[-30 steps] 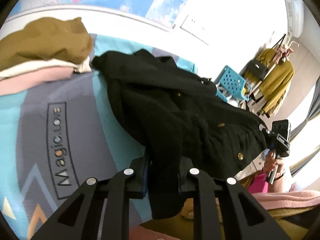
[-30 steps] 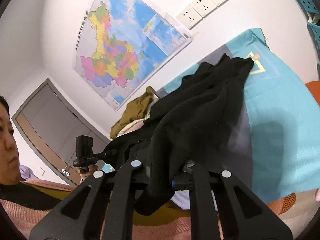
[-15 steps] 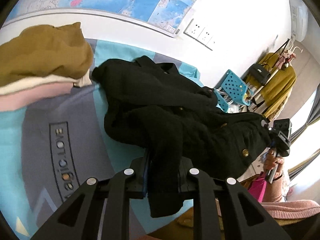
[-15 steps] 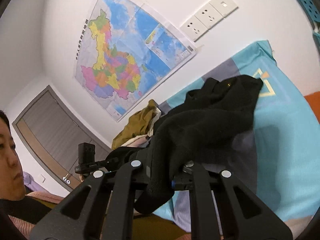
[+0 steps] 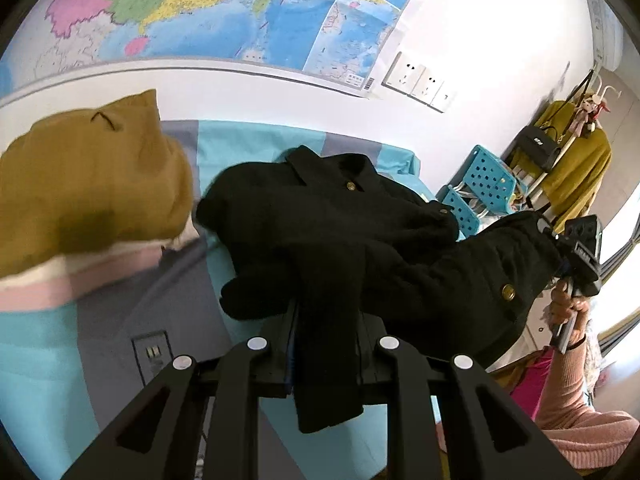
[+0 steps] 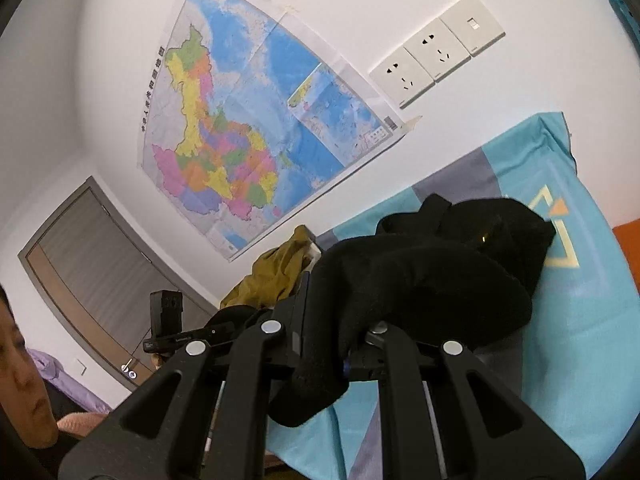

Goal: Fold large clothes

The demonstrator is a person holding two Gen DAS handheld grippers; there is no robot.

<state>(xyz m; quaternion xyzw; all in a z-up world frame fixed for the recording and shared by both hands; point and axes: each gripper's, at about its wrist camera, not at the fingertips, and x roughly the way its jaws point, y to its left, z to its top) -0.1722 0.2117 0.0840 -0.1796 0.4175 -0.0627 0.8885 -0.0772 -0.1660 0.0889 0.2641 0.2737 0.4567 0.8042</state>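
Stretching between both tongs, black coat (image 5: 360, 240) collar seemingly faces the wall.

Bedroom surroundings beyond the folding work

A colourful map (image 6: 256, 128) is hanging on the white wall beside three wall sockets (image 6: 436, 50); a grey door (image 6: 92, 248) is standing at the room's corner. A blue perforated chair (image 5: 486, 184) is sitting past the bed's far corner, and a mustard garment (image 5: 580, 176) and black handbag (image 5: 538, 146) are hanging on a rack.

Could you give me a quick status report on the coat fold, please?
Left gripper and right gripper both shut on black coat. Coat bunched over bedspread. Clothes pile close alongside.
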